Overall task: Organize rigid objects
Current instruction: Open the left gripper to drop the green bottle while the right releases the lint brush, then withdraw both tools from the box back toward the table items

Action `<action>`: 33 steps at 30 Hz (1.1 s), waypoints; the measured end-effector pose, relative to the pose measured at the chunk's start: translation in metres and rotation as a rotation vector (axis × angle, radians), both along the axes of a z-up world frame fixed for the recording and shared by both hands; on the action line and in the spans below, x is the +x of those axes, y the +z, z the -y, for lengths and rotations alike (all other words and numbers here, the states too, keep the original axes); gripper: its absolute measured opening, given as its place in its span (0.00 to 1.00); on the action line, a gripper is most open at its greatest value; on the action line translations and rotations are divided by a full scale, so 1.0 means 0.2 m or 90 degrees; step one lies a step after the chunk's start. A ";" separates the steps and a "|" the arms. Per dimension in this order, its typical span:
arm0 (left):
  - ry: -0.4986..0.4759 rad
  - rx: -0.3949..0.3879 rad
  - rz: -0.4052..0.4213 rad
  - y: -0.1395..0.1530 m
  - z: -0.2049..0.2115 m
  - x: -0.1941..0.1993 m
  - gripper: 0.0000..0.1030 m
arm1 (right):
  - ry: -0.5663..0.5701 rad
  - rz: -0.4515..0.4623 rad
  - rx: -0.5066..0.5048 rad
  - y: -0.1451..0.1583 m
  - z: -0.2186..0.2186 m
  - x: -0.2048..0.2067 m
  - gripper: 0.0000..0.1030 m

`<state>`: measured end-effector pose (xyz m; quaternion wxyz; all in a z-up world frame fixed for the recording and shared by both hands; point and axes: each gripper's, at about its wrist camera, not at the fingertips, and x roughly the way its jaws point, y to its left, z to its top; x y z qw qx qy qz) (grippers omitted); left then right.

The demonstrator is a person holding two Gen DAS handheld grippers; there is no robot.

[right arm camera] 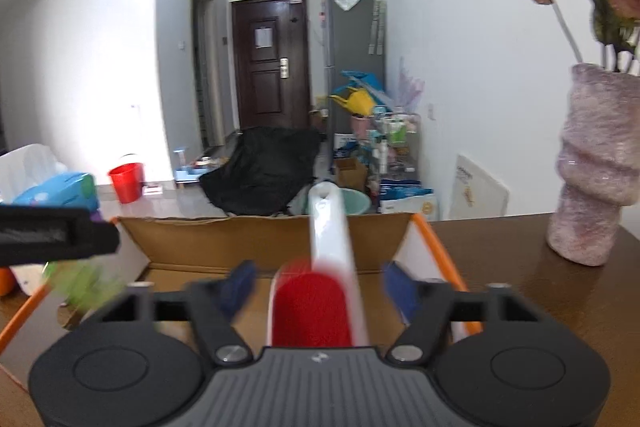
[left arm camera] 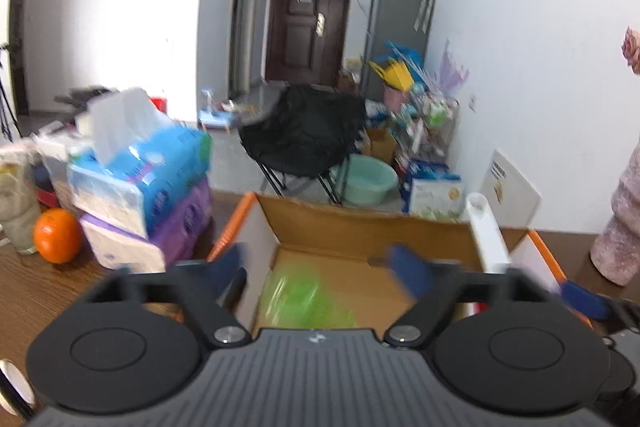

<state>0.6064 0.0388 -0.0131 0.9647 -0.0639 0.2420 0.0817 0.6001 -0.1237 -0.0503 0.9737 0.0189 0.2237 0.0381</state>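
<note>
An open cardboard box (left arm camera: 360, 227) with orange-edged flaps sits on the dark wooden counter (left arm camera: 48, 291), filling the lower centre of both views. Inside it, at lower centre of the left wrist view, lies a blurred green plastic thing (left arm camera: 304, 299) on the box floor. A white-handled brush with a red pad (right arm camera: 316, 307) is also in the box, its handle rising toward the far wall of the box; in the left wrist view only the white handle (left arm camera: 488, 231) shows at centre right.

The left tool (left arm camera: 324, 267) stands wide, its blue pads clear of the green thing, which lies between and below them. The right tool (right arm camera: 320, 287) stands wide too; the brush sits between its pads, touched by neither.

At left in the left wrist view, stacked tissue packs (left arm camera: 152, 187) and an orange (left arm camera: 58, 235) stand beside the box. At right in the right wrist view, a pink vase (right arm camera: 596, 163) with dried flowers stands on the counter, apart from the box. Beyond are a black folding chair (left arm camera: 304, 131) and a dark door (left arm camera: 308, 15).
</note>
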 end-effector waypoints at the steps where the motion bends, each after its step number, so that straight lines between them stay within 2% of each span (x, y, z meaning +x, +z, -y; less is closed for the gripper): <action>1: 0.006 0.012 0.008 0.01 0.00 -0.01 0.94 | -0.008 0.006 0.000 0.01 0.01 -0.01 0.99; 3: 0.010 0.017 0.009 0.02 -0.01 -0.03 1.00 | -0.013 0.010 -0.002 0.02 0.01 -0.03 1.00; 17: 0.009 0.025 -0.009 0.03 -0.03 -0.06 1.00 | 0.003 -0.016 -0.013 0.02 0.02 -0.05 1.00; 33: -0.008 0.022 -0.004 0.03 -0.02 -0.18 1.00 | 0.014 0.001 -0.019 0.06 0.06 -0.22 1.00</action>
